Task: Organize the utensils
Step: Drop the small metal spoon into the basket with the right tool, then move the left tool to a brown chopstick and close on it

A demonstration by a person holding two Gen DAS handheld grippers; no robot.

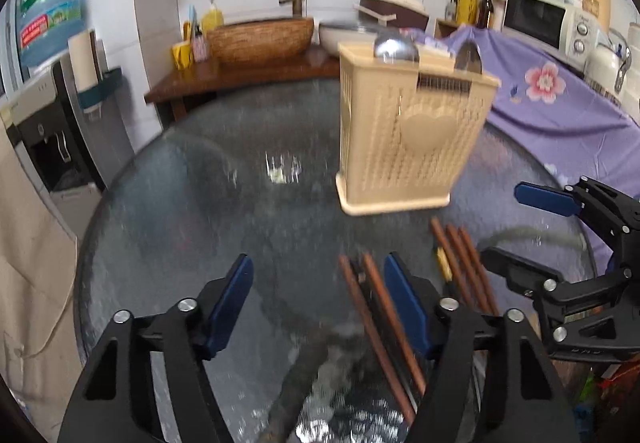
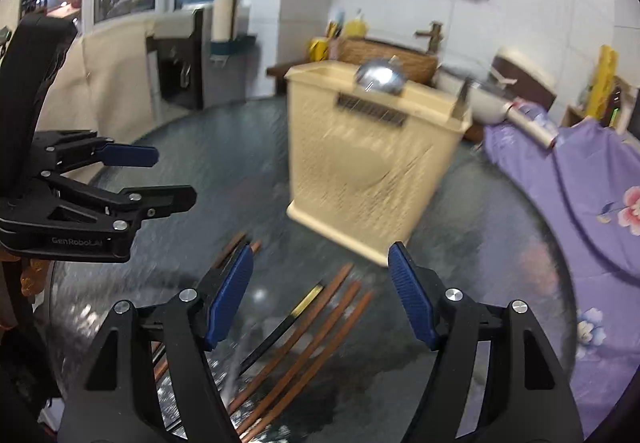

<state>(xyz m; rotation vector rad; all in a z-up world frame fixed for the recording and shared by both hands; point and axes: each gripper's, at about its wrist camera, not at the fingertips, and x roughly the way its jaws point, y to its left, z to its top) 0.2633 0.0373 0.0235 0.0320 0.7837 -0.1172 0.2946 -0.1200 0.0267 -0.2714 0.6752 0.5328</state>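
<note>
Chopsticks are lying loose on the table in two bunches: a brown pair (image 1: 376,323) is sitting just inside my left claw's (image 1: 320,303) right finger, and a second bunch (image 2: 304,335), brown ones with a black one among them, is lying under and between the fingers of my right claw (image 2: 320,295). Both claws are standing open and gripping nothing; the pads are not touching any stick.

Ahead of both claws the beige basket (image 1: 408,139) is standing upright, with a ladle bowl (image 1: 394,49) and another metal utensil (image 1: 468,57) already poking out of its top. So I am judging the job partly done: the metal pieces are in, the chopsticks are still waiting to be gathered and dropped in.

The table (image 1: 200,183) is a round, dark glass top, wet-looking and reflective. Beyond the basket a wooden counter is carrying a woven basin and tap; to my right a purple flowered cloth (image 1: 560,99) and a microwave (image 1: 544,19); to my left a water dispenser (image 1: 48,83).
</note>
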